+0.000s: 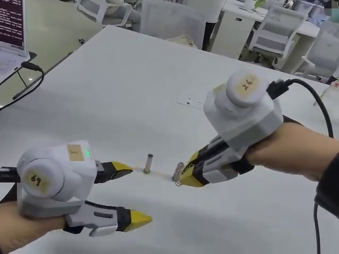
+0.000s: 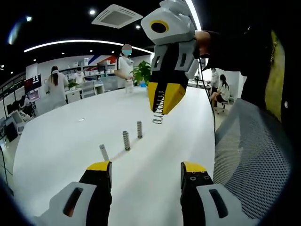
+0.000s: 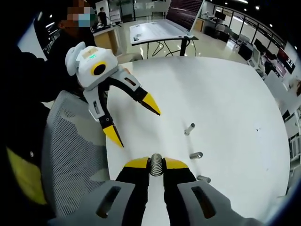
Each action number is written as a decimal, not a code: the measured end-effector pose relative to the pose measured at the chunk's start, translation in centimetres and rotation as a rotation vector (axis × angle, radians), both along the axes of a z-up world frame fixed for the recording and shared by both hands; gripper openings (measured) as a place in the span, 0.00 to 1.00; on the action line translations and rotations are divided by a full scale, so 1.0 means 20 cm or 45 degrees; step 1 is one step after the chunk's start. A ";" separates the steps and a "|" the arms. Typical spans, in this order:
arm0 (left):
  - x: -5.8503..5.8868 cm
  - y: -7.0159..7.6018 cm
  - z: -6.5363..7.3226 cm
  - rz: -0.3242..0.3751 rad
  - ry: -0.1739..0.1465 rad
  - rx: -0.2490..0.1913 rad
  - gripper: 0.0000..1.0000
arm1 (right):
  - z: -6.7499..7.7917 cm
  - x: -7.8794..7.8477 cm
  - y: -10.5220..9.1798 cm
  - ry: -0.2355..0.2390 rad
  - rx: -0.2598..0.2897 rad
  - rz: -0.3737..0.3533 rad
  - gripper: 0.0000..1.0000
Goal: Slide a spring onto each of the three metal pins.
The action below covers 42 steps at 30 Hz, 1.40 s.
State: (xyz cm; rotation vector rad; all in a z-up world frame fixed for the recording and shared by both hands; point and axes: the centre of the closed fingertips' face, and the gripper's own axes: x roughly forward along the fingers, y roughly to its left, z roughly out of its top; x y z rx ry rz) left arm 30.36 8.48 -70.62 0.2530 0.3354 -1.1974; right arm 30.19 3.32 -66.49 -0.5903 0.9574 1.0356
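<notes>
Your left gripper (image 1: 139, 192) hangs with fingers (image 1: 139, 218) spread wide, clear of the work. Your right gripper (image 1: 186, 170) pinches a spring (image 1: 178, 173) at its tips, free end outward, near the bare pin (image 1: 148, 163), seemingly ready for threading.

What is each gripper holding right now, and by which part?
The right gripper pinches a small silver metal coil spring across its coils, one end sticking out past the tips. The left gripper is open, holding nothing.

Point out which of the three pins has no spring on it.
The pin nearest the left gripper: smooth and bare, while the middle pin and the far pin carry springs.
</notes>
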 end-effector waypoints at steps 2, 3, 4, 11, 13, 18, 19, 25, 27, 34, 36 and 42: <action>0.01 0.02 -0.01 0.023 0.002 0.000 0.57 | 0.01 0.01 0.00 -0.004 -0.003 0.005 0.08; 0.01 0.03 -0.01 0.030 0.003 0.001 0.58 | 0.01 0.02 -0.01 -0.010 -0.005 0.013 0.08; 0.01 0.04 -0.02 0.040 0.003 0.003 0.59 | 0.02 0.03 -0.01 -0.014 -0.007 0.015 0.08; 0.02 0.11 -0.05 0.087 -0.009 0.019 0.62 | 0.06 0.11 0.00 -0.058 -0.032 0.075 0.08; 0.03 0.12 -0.06 0.099 -0.012 0.029 0.63 | 0.07 0.14 0.00 -0.068 -0.044 0.096 0.08; 0.02 0.16 -0.08 0.124 -0.010 0.035 0.63 | 0.10 0.21 0.04 -0.110 -0.063 0.163 0.08; 0.02 0.16 -0.08 0.129 -0.011 0.036 0.63 | 0.10 0.23 0.04 -0.116 -0.067 0.174 0.08; 0.03 0.19 -0.08 0.153 -0.011 0.034 0.62 | 0.07 0.32 0.08 -0.126 -0.111 0.252 0.08; 0.03 0.20 -0.08 0.156 -0.013 0.033 0.62 | 0.06 0.33 0.09 -0.120 -0.119 0.268 0.08; 0.04 0.22 -0.07 0.177 -0.017 0.027 0.61 | 0.02 0.38 0.11 -0.100 -0.145 0.333 0.08; 0.04 0.22 -0.07 0.179 -0.015 0.022 0.60 | 0.00 0.41 0.12 -0.083 -0.153 0.352 0.08; 0.03 0.22 -0.07 0.176 -0.011 0.018 0.59 | -0.04 0.48 0.15 -0.050 -0.160 0.391 0.08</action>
